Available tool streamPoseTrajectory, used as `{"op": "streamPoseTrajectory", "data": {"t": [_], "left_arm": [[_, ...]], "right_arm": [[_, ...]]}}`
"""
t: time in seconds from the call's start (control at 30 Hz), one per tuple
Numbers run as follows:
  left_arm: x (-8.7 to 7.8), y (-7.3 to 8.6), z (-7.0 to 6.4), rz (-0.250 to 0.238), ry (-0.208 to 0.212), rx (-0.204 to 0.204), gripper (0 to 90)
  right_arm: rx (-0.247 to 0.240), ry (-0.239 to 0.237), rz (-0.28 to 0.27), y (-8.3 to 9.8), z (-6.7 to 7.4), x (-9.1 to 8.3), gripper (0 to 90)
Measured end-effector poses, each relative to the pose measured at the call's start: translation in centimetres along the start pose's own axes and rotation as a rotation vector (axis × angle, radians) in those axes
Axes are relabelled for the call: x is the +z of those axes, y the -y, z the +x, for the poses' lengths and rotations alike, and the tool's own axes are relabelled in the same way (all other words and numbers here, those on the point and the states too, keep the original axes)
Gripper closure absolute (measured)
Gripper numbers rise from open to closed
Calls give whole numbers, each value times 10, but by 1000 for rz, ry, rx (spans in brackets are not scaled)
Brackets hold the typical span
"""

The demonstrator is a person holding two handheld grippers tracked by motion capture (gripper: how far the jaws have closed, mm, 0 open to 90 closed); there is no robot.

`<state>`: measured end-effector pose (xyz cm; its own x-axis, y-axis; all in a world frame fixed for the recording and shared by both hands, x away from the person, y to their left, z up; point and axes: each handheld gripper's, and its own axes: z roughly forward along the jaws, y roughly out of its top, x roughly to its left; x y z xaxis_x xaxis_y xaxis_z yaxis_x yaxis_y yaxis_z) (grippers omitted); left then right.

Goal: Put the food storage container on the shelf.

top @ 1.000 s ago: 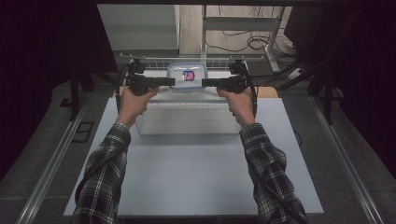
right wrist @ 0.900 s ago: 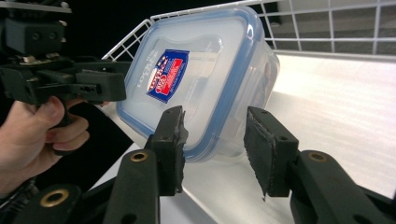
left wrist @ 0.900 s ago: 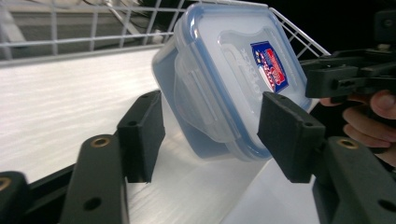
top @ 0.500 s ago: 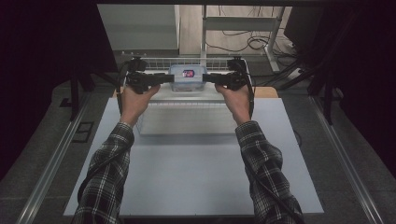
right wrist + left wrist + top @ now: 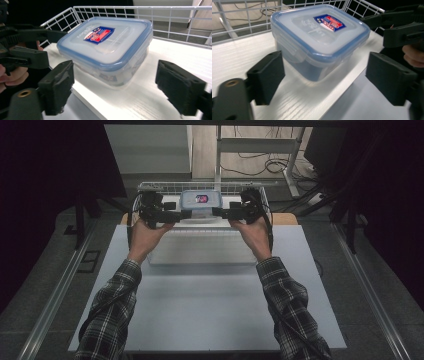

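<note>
left gripper view: red/blue label (image 5: 329, 22) on container lid (image 5: 319, 30), txt illegible

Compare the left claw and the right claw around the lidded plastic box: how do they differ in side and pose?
The left claw sits at the lidded plastic box's left side and points right; the right claw sits at its right side and points left. In their own views, the left claw faces a corner with a side latch, the right claw a corner with a side label. Shared: both have just opened, pads clear of the box, which rests on the white shelf.

We see the container (image 5: 201, 203) on the shelf (image 5: 200, 242), before the wire rack (image 5: 165, 185), grippers flanking it.
</note>
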<state>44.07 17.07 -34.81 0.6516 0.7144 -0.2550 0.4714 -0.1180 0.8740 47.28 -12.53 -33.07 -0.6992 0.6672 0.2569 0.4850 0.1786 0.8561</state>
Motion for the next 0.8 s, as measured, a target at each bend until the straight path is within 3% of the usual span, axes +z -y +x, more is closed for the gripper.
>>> {"op": "streamPoseTrajectory", "data": {"t": [0.3,0.63,0.8], "left_arm": [[-6,12,-5,-2,21,18,75],[-14,24,-16,-12,-7,76,42],[-18,29,-20,-9,-1,91,47]], "right_arm": [[-45,19,12,11,5,-1,83],[-110,24,14,22,16,-6,42],[-138,38,21,27,23,-10,33]]}}
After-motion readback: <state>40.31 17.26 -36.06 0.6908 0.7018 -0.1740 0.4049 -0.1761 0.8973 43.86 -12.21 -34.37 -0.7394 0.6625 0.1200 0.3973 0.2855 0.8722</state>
